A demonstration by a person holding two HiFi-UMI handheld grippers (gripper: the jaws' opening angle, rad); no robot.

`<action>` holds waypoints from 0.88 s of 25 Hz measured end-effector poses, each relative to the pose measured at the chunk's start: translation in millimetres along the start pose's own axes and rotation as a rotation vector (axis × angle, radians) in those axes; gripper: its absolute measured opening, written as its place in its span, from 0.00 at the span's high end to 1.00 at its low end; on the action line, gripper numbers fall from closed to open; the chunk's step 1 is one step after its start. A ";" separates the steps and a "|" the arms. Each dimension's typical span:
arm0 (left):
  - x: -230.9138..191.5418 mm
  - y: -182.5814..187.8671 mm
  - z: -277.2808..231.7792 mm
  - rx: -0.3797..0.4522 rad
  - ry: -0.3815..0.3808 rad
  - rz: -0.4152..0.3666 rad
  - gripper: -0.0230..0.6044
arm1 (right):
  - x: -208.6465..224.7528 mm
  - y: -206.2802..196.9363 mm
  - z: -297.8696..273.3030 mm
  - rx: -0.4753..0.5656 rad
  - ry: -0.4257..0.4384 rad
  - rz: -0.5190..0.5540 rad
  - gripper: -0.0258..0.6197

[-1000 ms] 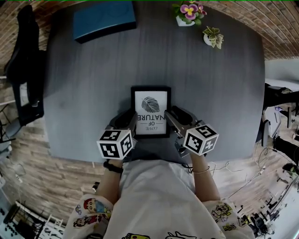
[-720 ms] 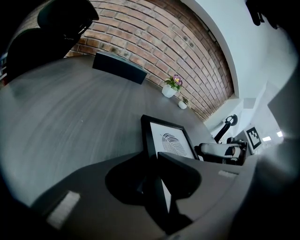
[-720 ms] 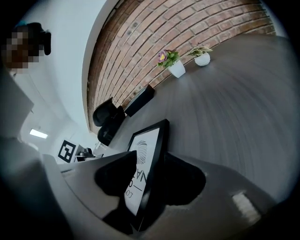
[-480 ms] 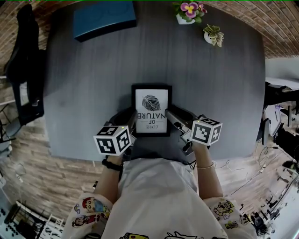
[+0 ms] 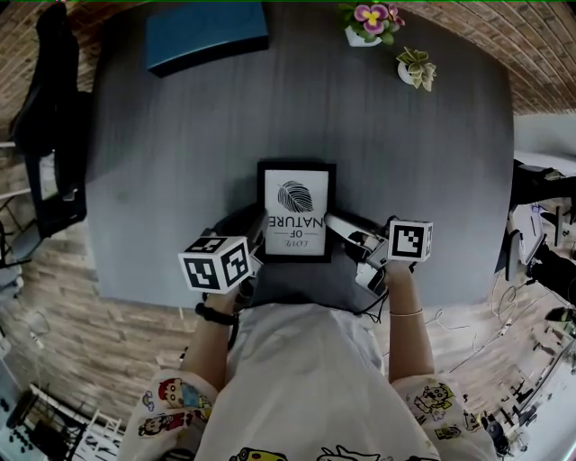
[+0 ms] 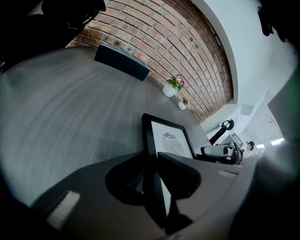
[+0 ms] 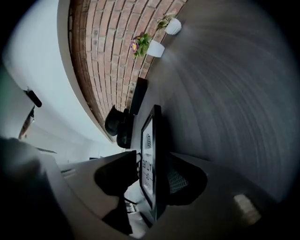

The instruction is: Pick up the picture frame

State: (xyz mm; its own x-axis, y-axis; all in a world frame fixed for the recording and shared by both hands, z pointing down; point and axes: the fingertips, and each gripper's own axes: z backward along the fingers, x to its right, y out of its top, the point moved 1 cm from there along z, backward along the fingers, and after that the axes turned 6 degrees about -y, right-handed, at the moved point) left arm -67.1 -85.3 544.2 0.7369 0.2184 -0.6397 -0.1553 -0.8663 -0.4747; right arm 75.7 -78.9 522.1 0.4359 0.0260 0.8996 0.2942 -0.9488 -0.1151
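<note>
The picture frame (image 5: 295,212), black with a white leaf print, lies on the dark grey table (image 5: 180,180) just in front of the person. My left gripper (image 5: 258,241) is shut on the frame's near left edge. In the left gripper view the black rim (image 6: 149,140) runs straight between the two jaws. My right gripper (image 5: 335,225) straddles the frame's near right edge (image 7: 157,140). Its ribbed pad (image 7: 174,180) lies against the frame's back. The other jaw stands off the glass side with a small gap, so this gripper is open.
A blue-grey flat box (image 5: 205,36) sits at the table's far left. A pot with pink flowers (image 5: 369,22) and a small plant pot (image 5: 416,70) stand at the far right. A black chair (image 5: 54,117) is beside the table's left edge. The near table edge runs under both grippers.
My right gripper has rolled about its own axis, and its marker cube has swung out to the right. The left gripper and the frame have hardly moved.
</note>
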 end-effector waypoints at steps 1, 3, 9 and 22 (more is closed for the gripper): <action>0.0 0.3 -0.2 -0.001 -0.004 0.004 0.82 | -4.4 -1.3 -2.2 -0.012 0.030 -0.011 0.67; -0.3 0.3 -0.5 -0.004 -0.010 0.010 0.82 | -7.9 -2.2 -4.2 -0.026 0.056 -0.014 0.68; -1.3 -3.3 -0.9 -0.021 -0.032 0.043 0.82 | -8.4 -2.0 -3.2 -0.038 0.082 -0.021 0.68; -2.2 -0.5 -1.1 -0.028 -0.067 0.077 0.82 | -26.9 -3.4 -31.1 -0.069 0.199 -0.057 0.70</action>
State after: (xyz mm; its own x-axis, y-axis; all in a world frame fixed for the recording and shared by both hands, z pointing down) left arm -67.9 -85.8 546.5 0.6774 0.1794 -0.7134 -0.1908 -0.8937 -0.4060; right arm 36.6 -86.2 511.3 0.2419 0.0243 0.9700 0.2516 -0.9671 -0.0385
